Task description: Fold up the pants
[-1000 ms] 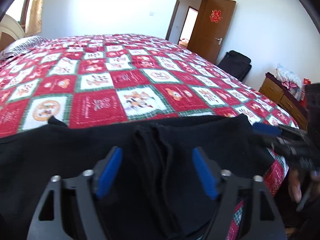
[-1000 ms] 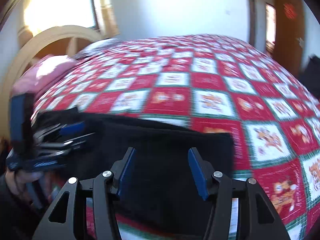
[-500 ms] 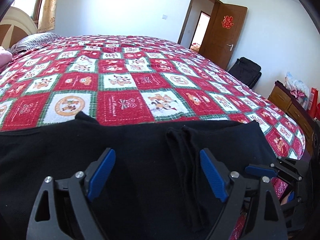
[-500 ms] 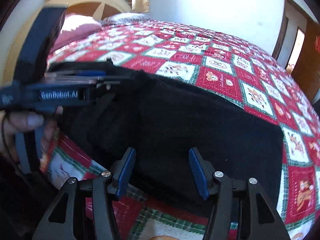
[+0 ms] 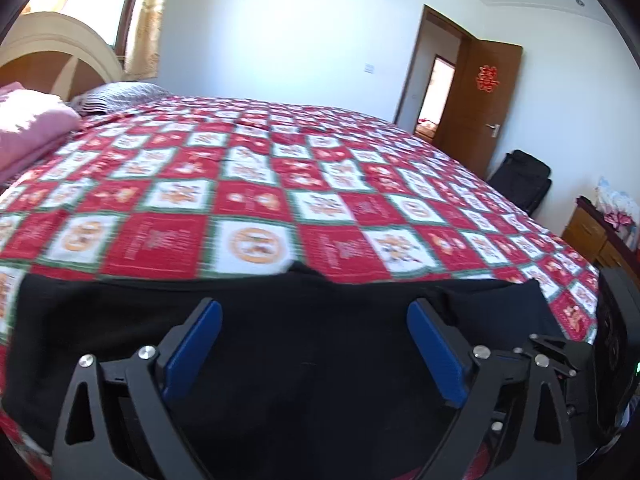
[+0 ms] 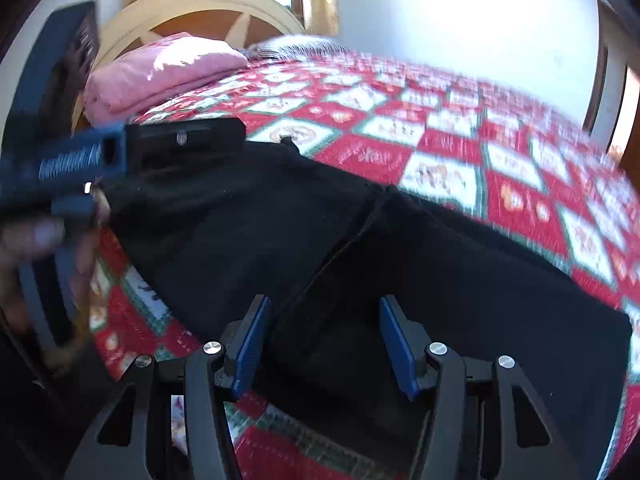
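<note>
Black pants (image 5: 312,360) lie flat across the near edge of the bed's red and white quilt (image 5: 248,196). My left gripper (image 5: 314,304) hovers over their middle; its jaws are opening wide and the blue pads touch no cloth. In the right wrist view the pants (image 6: 440,248) show a fold line running diagonally. My right gripper (image 6: 325,300) stands about half open just above that line, gripping nothing. A hand holds the left gripper (image 6: 188,136) at the pants' far left end. The right gripper's black frame (image 5: 560,356) shows at the right of the left wrist view.
A folded pink blanket (image 6: 160,68) and a striped pillow (image 5: 116,94) lie by the headboard (image 6: 208,4). An open wooden door (image 5: 480,96), a black suitcase (image 5: 520,180) and a wooden dresser (image 5: 592,236) stand beyond the bed's right side.
My left gripper's jaws have spread wider and it has slid left along the pants, leaving the bunched fold to its right. My right gripper has swung left and dropped closer to the cloth.
</note>
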{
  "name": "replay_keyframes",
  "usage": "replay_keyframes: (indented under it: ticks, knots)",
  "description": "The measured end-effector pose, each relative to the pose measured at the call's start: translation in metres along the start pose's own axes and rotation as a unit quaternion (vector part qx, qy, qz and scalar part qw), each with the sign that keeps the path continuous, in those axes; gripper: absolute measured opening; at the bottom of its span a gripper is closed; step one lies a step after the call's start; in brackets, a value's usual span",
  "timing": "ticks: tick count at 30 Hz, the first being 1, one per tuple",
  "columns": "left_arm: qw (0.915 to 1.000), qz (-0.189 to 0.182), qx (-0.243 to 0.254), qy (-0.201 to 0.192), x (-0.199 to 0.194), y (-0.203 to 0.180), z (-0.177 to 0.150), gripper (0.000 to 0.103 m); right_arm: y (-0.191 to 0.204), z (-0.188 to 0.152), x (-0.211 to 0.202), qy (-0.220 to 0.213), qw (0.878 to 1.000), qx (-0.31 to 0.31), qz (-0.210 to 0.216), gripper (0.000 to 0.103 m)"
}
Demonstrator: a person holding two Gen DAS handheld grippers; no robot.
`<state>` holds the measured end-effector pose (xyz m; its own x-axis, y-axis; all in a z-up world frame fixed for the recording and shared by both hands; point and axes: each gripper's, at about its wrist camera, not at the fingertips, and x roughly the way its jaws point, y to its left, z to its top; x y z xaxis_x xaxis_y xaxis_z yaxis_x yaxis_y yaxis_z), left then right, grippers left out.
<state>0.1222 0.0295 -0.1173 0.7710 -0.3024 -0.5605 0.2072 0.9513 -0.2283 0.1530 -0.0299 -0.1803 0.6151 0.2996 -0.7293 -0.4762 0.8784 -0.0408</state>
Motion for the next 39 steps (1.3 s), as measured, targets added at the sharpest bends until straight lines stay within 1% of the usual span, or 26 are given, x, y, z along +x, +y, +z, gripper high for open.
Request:
replay_keyframes:
  ticks: [2, 3, 4, 5, 7, 9, 12, 14, 16, 17, 18, 20, 22, 24, 26, 29, 31, 32, 33, 34, 36, 38, 39]
  knots:
    - [0.9997, 0.017, -0.016, -0.005, -0.006, 0.019, 0.006, 0.097, 0.0, -0.002, -0.005, -0.004, 1.0, -0.002, 0.005, 0.058]
    - [0.9995, 0.021, -0.023, -0.006, -0.011, 0.03, 0.01, 0.097, -0.004, -0.002, -0.014, -0.016, 1.0, 0.011, 0.02, 0.058]
    - [0.9991, 0.031, -0.027, -0.009, -0.016, 0.042, 0.012, 0.097, -0.007, -0.001, -0.022, -0.028, 0.999, 0.018, 0.024, 0.058]
    - [0.9983, 0.048, -0.03, -0.014, -0.022, 0.054, 0.012, 0.097, -0.011, 0.001, -0.031, -0.045, 0.999, 0.023, 0.018, 0.058]
    - [0.9955, 0.083, -0.04, -0.022, -0.034, 0.082, 0.012, 0.097, -0.015, 0.004, -0.043, -0.066, 0.997, 0.025, 0.006, 0.058]
    - [0.9909, 0.12, -0.057, -0.024, -0.044, 0.114, 0.011, 0.097, -0.021, 0.008, -0.05, -0.074, 0.997, 0.03, 0.004, 0.058]
    - [0.9836, 0.148, -0.101, -0.023, -0.055, 0.155, 0.004, 0.096, -0.026, 0.009, -0.052, -0.078, 0.996, 0.038, -0.002, 0.058]
    - [0.9804, 0.148, -0.127, -0.027, -0.06, 0.173, -0.001, 0.095, -0.028, 0.008, -0.048, -0.073, 0.996, 0.044, -0.007, 0.058]
    - [0.9793, 0.128, -0.154, -0.028, -0.061, 0.185, -0.008, 0.094, -0.03, 0.007, -0.046, -0.068, 0.996, 0.048, -0.009, 0.058]
    - [0.9796, 0.118, -0.16, -0.027, -0.059, 0.188, -0.01, 0.091, -0.03, 0.006, -0.044, -0.067, 0.997, 0.048, -0.01, 0.058]
    - [0.9799, 0.109, -0.166, -0.022, -0.055, 0.19, -0.013, 0.084, -0.03, 0.004, -0.044, -0.066, 0.997, 0.047, -0.011, 0.058]
    - [0.9808, 0.105, -0.164, -0.009, -0.048, 0.192, -0.017, 0.078, -0.029, 0.003, -0.043, -0.065, 0.997, 0.045, -0.014, 0.058]
    - [0.9824, 0.108, -0.152, 0.004, -0.041, 0.189, -0.023, 0.069, -0.027, 0.002, -0.044, -0.066, 0.997, 0.042, -0.015, 0.058]
    - [0.9812, 0.113, -0.156, 0.02, -0.035, 0.191, -0.03, 0.063, -0.026, 0.002, -0.044, -0.066, 0.997, 0.041, -0.016, 0.058]
    - [0.9795, 0.114, -0.163, 0.027, -0.033, 0.194, -0.036, 0.063, -0.025, 0.002, -0.044, -0.066, 0.997, 0.041, -0.017, 0.058]
    - [0.9804, 0.11, -0.163, 0.017, -0.034, 0.195, -0.041, 0.064, -0.024, 0.002, -0.044, -0.066, 0.997, 0.04, -0.017, 0.058]
    - [0.9795, 0.109, -0.169, 0.012, -0.035, 0.194, -0.042, 0.064, -0.023, 0.001, -0.042, -0.064, 0.997, 0.039, -0.016, 0.058]
    - [0.9794, 0.112, -0.168, 0.012, -0.035, 0.192, -0.041, 0.062, -0.023, 0.001, -0.042, -0.064, 0.997, 0.039, -0.016, 0.058]
    - [0.9797, 0.113, -0.165, 0.01, -0.036, 0.189, -0.04, 0.051, -0.022, 0.001, -0.042, -0.064, 0.997, 0.038, -0.017, 0.058]
    - [0.9803, 0.114, -0.162, 0.009, -0.035, 0.184, -0.039, 0.047, -0.022, 0.001, -0.042, -0.064, 0.997, 0.038, -0.017, 0.058]
    - [0.9796, 0.14, -0.144, 0.008, -0.034, 0.174, -0.037, 0.046, -0.022, 0.001, -0.043, -0.066, 0.997, 0.038, -0.018, 0.058]
    - [0.9798, 0.138, -0.145, 0.007, -0.032, 0.174, -0.038, 0.047, -0.022, 0.001, -0.042, -0.065, 0.997, 0.038, -0.018, 0.058]
    - [0.9796, 0.13, -0.153, 0.006, -0.031, 0.18, -0.04, 0.052, -0.022, 0.001, -0.042, -0.063, 0.997, 0.038, -0.017, 0.058]
